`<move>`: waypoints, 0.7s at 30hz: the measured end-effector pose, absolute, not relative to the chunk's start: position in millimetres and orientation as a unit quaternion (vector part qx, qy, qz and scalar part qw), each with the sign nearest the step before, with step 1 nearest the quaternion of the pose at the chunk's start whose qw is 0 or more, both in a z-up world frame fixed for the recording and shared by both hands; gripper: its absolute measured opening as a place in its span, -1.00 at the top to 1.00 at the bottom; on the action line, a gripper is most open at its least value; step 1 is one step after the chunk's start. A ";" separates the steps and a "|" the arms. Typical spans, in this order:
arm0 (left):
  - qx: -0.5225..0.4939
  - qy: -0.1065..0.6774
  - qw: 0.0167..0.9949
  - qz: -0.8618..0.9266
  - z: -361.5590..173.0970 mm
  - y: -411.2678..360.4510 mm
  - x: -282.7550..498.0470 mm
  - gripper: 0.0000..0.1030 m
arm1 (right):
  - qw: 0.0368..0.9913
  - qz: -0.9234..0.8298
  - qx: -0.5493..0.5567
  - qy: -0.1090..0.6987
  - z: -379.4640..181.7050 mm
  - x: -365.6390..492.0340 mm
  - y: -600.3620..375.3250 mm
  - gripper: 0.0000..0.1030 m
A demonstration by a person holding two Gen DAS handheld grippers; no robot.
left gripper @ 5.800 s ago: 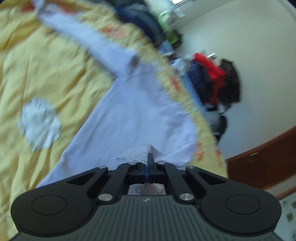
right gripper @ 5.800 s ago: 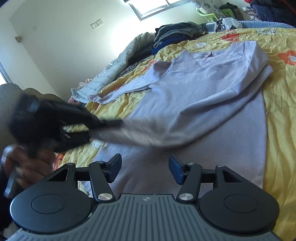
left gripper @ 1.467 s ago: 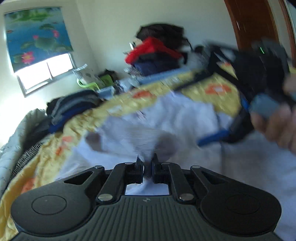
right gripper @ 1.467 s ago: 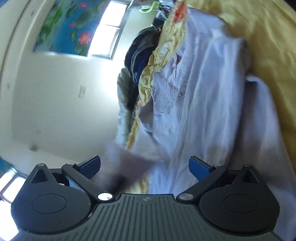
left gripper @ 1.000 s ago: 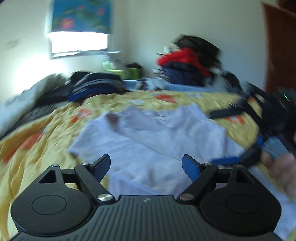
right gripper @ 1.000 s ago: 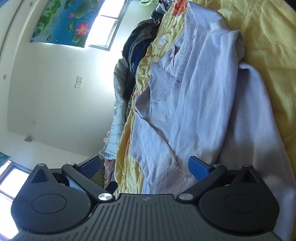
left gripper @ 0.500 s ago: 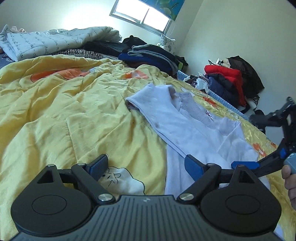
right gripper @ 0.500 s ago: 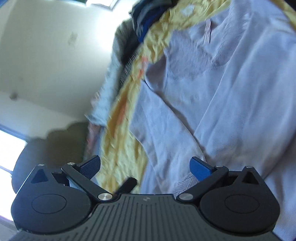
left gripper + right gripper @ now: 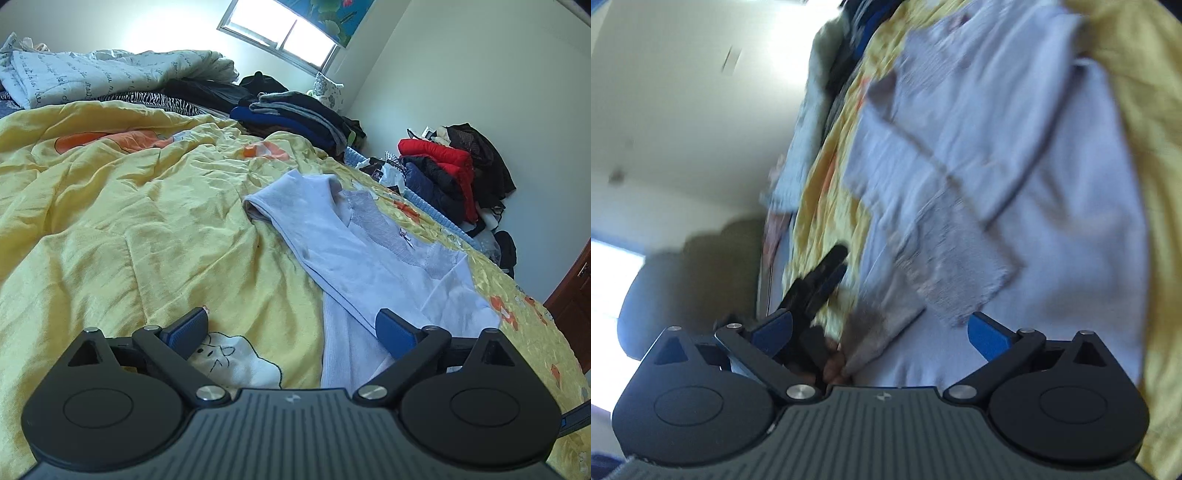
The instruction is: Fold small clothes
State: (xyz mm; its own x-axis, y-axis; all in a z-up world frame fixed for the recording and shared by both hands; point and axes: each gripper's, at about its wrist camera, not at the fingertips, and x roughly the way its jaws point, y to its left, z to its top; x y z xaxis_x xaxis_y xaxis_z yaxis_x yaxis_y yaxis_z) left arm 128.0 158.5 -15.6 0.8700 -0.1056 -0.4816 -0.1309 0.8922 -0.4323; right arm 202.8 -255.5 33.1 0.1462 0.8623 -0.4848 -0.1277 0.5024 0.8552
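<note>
Left gripper (image 9: pixel 291 326) low over the bed, jaws opening and already wide, nothing between the blue pads: just yellow quilt (image 9: pixel 110 229) and a white cartoon patch (image 9: pixel 236 363) under them. The pale lilac top (image 9: pixel 369 258) lies flat on the quilt, running from frame centre toward the lower right, one sleeve folded across its body and the cuff end pointing to the upper left; its near hem sits just beside the left gripper's right finger (image 9: pixel 397 328). Behind it, a stack of dark folded clothes (image 9: pixel 295 114) at upper centre, a heap of red and black jackets (image 9: pixel 454 166) against the right wall, a printed white blanket (image 9: pixel 110 74) in the upper left. Over to the right wrist view, badly smeared: right gripper (image 9: pixel 882 325) spread wide too, empty, with the top (image 9: pixel 1015 166) filling the middle and right of the frame. The other gripper shows dark at lower left there, and what may be fingertips (image 9: pixel 834 365) by the cloth edge; too blurred to be sure.
</note>
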 end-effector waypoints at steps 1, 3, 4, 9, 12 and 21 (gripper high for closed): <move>-0.233 0.254 0.939 0.006 -15.6 158.5 128.1 -0.91 | 0.685 0.346 0.351 0.536 29.8 203.5 -261.4 -0.98; -0.233 0.255 0.939 0.006 -15.9 158.3 128.3 -0.91 | 0.697 0.312 0.367 0.531 21.3 206.8 -268.6 -0.95; -0.233 0.255 0.939 0.007 -15.9 158.1 128.4 -0.91 | 0.704 0.295 0.372 0.528 17.5 209.1 -271.2 -0.93; -0.234 0.254 0.938 0.006 -16.0 158.4 128.4 -0.91 | 0.721 0.273 0.405 0.492 10.3 222.0 -270.5 -0.94; -0.233 0.254 0.939 0.006 -16.1 158.5 128.4 -0.91 | 0.725 0.273 0.388 0.500 1.0 235.1 -254.5 -0.95; -0.235 0.254 0.938 0.005 -16.2 159.1 128.0 -0.92 | 0.681 0.324 0.373 0.541 0.9 229.6 -237.8 -0.76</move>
